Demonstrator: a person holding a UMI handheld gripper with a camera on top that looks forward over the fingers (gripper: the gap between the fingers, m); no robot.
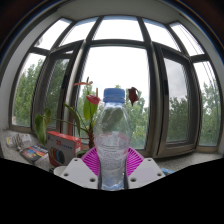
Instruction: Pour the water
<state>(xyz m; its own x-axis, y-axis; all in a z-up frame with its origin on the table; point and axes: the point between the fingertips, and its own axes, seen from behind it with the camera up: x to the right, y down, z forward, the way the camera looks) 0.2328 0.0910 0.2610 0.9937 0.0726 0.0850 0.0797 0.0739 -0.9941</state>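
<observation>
Tool [112,165] holds clear water bottle [112,140] w/ blue cap [114,96] upright, both pink pads [92,160] pressed on its sides. Behind: bay windows [120,70], red flower plant [88,102], pink box [62,148] on worktop [30,160].

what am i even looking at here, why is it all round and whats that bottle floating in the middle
This is one picture from a wide-angle camera riding on a hand-held two-finger tool, which a person carries; the lens bends everything round. The tool's pale fingers with pink pads show at the bottom, pressed on a clear plastic water bottle with a blue cap, so it is held up, not floating. Beyond it are a bay window with trees outside, a potted plant with a red flower, and small items on the sill.
</observation>
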